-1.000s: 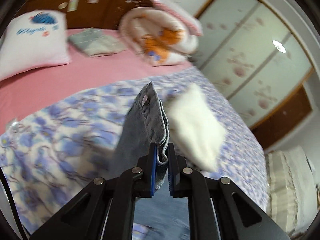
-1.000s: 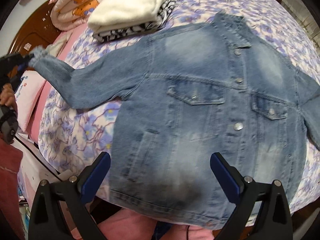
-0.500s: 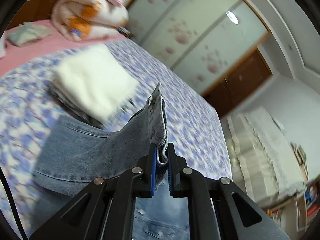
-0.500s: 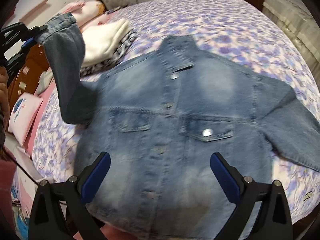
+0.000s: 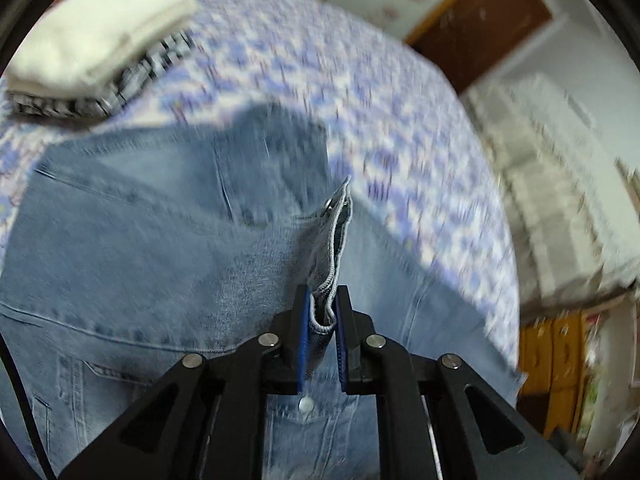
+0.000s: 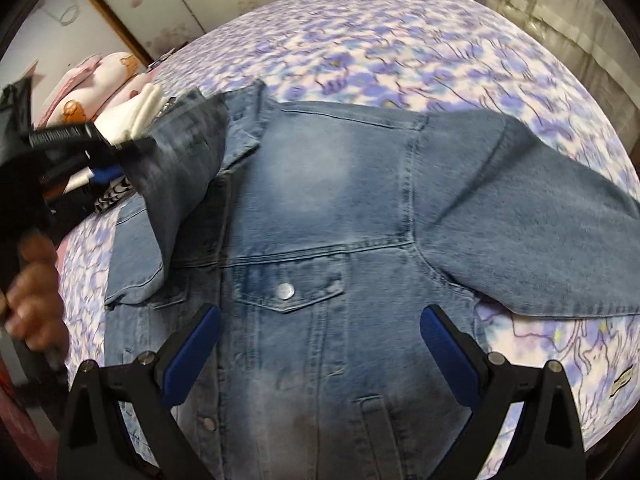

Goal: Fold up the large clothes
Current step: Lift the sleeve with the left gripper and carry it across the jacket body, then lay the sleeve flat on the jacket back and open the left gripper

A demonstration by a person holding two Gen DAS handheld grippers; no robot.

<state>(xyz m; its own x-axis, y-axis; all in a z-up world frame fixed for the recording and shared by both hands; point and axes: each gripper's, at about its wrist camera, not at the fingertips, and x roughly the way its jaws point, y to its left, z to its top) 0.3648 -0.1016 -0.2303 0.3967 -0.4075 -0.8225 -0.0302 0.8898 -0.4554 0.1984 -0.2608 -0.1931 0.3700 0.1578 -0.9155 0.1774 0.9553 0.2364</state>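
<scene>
Your left gripper (image 5: 322,328) clenches the frayed cuff (image 5: 334,248) of a faded denim jacket (image 6: 328,216). Your right gripper (image 6: 320,356) hangs released above its buttoned front, on a floral bedspread (image 6: 400,40)

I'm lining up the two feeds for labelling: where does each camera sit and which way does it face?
Left wrist: on the left tool, aimed down at the denim jacket on the floral bedspread; its pads pinch the sleeve cuff.
Right wrist: on the right tool, jaws wide, aimed down over the jacket front; a hand holding the left tool shows at left.
Shared: jacket, bedspread, folded white stack.
</scene>
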